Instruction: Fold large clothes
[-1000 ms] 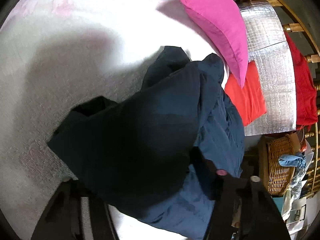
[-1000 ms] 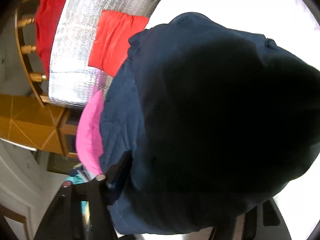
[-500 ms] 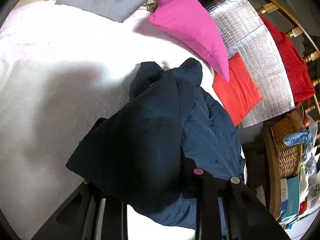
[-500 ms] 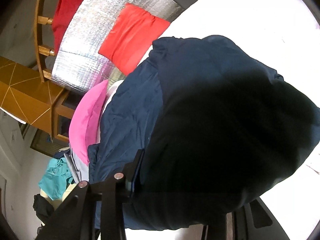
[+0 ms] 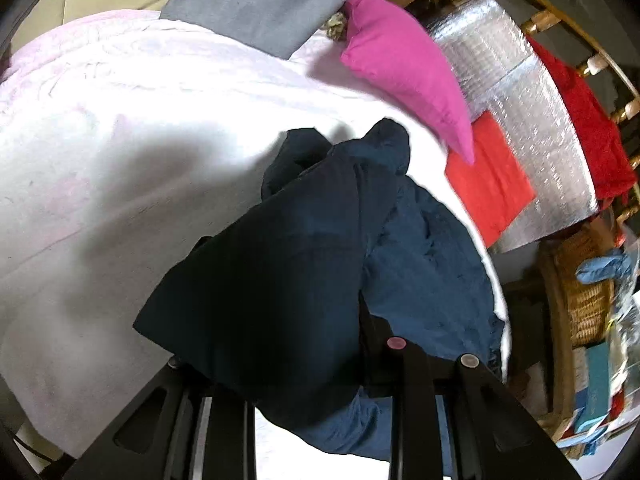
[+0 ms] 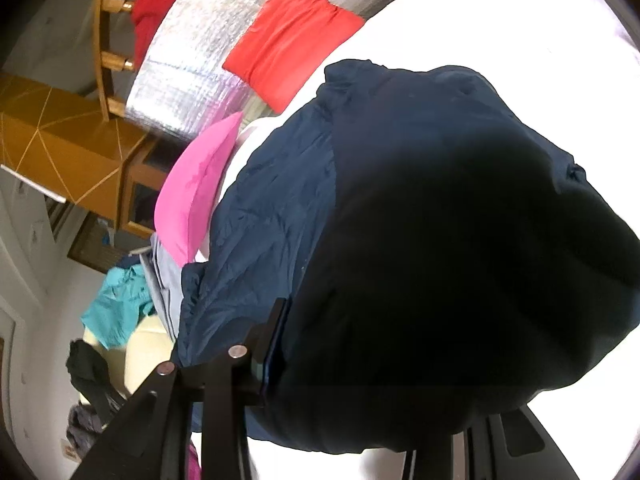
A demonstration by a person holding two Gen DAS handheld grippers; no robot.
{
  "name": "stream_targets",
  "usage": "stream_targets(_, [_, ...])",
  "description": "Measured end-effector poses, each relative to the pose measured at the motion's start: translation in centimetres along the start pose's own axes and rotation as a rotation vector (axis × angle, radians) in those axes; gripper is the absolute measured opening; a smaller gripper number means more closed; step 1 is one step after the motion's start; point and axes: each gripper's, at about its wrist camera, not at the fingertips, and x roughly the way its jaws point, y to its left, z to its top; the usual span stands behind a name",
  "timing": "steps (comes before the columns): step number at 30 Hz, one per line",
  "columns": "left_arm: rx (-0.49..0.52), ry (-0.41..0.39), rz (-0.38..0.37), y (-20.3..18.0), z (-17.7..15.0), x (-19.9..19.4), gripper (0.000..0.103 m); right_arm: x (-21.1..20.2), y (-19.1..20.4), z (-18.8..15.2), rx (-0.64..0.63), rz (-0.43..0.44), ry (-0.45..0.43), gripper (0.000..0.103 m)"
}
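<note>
The left gripper (image 5: 304,344) had just been closing, and its jaws pinched a fold of the dark blue jacket (image 5: 420,276). The right gripper (image 6: 372,384) had been closing too and pinched the same jacket. The jacket lay bunched on the white bed (image 5: 140,160), near a pink pillow (image 5: 400,68).

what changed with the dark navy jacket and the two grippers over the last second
Both grippers closed on the dark navy padded jacket: the left gripper and the right gripper have just been closing their jaws, with its fabric between them, and now clamp a bunched fold. More of the room beyond the bed has come into both views. The bright pink pillow, the red cushion and the white bedspread stayed put.
</note>
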Motion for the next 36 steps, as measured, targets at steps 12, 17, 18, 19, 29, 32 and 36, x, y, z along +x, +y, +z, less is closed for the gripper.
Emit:
stream_targets(12, [0.074,0.049,0.102,2.0,-1.2,-4.0,0.063,-3.3,-1.4,-0.4,-0.034,-0.032,0.167,0.062])
stream_targets(17, [0.200,-0.127,0.170,-0.3,-1.1,-8.9,0.070,-7.3,1.0,-0.8,-0.186,-0.052,0.150,0.062])
stream_targets(18, [0.225,-0.169,0.188,-1.3,-1.0,-9.1,0.073,-7.9,1.6,-0.4,-0.213,-0.060,0.123,0.062])
stream_targets(19, [0.240,-0.186,0.202,-1.9,-0.9,-9.0,0.073,-8.3,2.3,0.2,-0.239,-0.066,0.085,0.062])
stream_targets(29, [0.341,-0.030,0.431,-3.0,-1.2,2.4,0.077,-1.4,0.2,5.0,-0.155,-0.146,0.024,0.057])
stream_targets(32, [0.312,-0.047,0.420,-2.6,-0.5,2.1,0.081,-0.2,-0.8,5.3,-0.129,-0.155,0.057,0.049])
stream_targets(36, [0.361,-0.092,0.455,-3.8,-0.1,1.6,0.081,-0.9,1.4,6.6,-0.168,-0.142,0.018,0.050])
